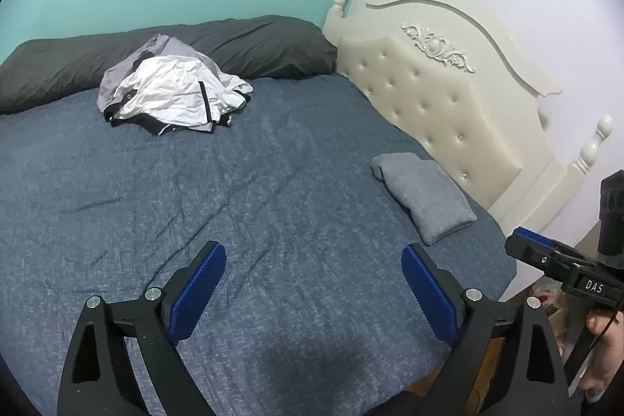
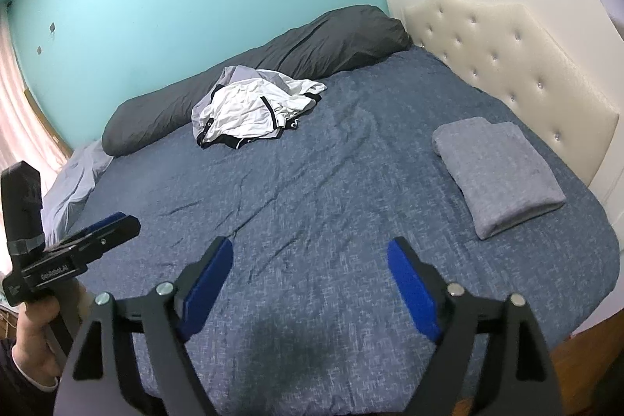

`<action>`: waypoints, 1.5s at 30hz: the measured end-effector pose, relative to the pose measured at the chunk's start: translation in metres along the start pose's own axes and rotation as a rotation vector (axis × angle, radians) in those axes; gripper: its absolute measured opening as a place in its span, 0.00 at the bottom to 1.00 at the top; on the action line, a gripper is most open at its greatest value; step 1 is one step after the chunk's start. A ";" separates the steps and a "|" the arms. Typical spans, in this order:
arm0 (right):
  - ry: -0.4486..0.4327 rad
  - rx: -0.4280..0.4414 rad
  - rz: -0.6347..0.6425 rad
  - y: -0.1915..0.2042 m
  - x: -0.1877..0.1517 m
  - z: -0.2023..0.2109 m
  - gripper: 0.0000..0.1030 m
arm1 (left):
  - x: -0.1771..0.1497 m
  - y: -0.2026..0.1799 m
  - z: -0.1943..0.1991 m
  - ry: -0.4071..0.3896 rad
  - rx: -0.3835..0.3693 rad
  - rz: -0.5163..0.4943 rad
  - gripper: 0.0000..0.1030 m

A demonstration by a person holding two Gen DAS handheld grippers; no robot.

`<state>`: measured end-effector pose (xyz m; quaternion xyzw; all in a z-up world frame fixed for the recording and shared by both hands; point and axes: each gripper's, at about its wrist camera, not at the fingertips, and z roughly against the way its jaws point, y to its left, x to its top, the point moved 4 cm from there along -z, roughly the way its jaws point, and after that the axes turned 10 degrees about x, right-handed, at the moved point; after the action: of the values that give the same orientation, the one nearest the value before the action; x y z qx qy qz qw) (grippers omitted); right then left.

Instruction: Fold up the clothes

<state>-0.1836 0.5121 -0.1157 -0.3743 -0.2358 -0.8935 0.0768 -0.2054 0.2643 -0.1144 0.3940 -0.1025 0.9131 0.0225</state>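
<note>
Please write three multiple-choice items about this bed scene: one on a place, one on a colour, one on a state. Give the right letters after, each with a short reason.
1. Where does the crumpled white garment lie?
A. beside the dark pillow
B. on the floor
C. on the headboard

2. What colour is the folded garment near the headboard?
A. red
B. grey
C. yellow

3. How does the left gripper stand?
A. shut on a shirt
B. shut on nothing
C. open, holding nothing

Answers: 1 A, it rests on the blue bed cover against the dark pillow. 2 B, its cloth is plain grey. 3 C, its blue pads are wide apart above bare cover.
</note>
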 end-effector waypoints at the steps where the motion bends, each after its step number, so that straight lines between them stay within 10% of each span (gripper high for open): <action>1: -0.003 0.000 0.001 0.001 -0.001 0.001 0.83 | -0.001 0.000 0.001 -0.001 -0.001 0.000 0.95; 45: -0.110 -0.079 0.015 0.047 -0.042 0.054 0.98 | -0.033 -0.001 0.064 -0.058 0.017 -0.038 1.00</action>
<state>-0.1046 0.4948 -0.0955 -0.4271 -0.2017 -0.8797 0.0556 -0.1363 0.2534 -0.0954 0.4225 -0.0879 0.9015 0.0334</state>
